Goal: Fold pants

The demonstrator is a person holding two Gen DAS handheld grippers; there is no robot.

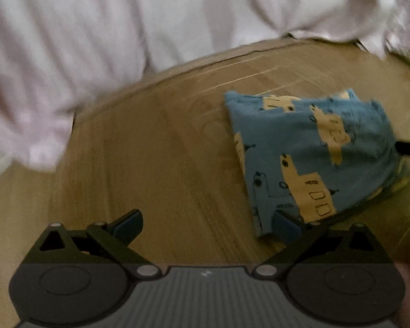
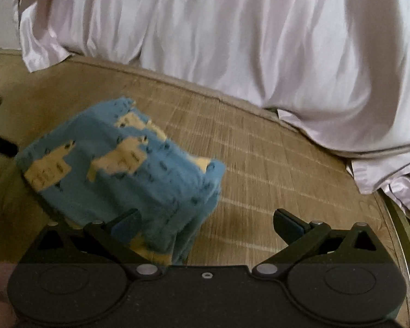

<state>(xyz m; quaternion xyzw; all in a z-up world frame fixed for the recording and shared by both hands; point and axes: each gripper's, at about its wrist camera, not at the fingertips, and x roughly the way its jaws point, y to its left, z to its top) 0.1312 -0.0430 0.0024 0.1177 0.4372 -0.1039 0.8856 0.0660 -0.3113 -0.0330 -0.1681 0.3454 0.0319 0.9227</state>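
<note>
Blue pants (image 1: 309, 147) with yellow print, white satin sheet (image 2: 232, 41)

I am looking at a woven bamboo mat (image 2: 273, 164) lying flat as the work surface, its tan slats running in fine parallel lines. A pale, satiny white cloth (image 2: 232, 41) is hanging in soft folds along the mat's far edge. Dim, warm light is falling across everything, and both views are blurring slightly.

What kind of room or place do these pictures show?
Probably a bedroom at home. The folded blue pants lie on a woven bamboo-like mat, and pale satin bedding, like a quilt, is bunched up behind them.
</note>
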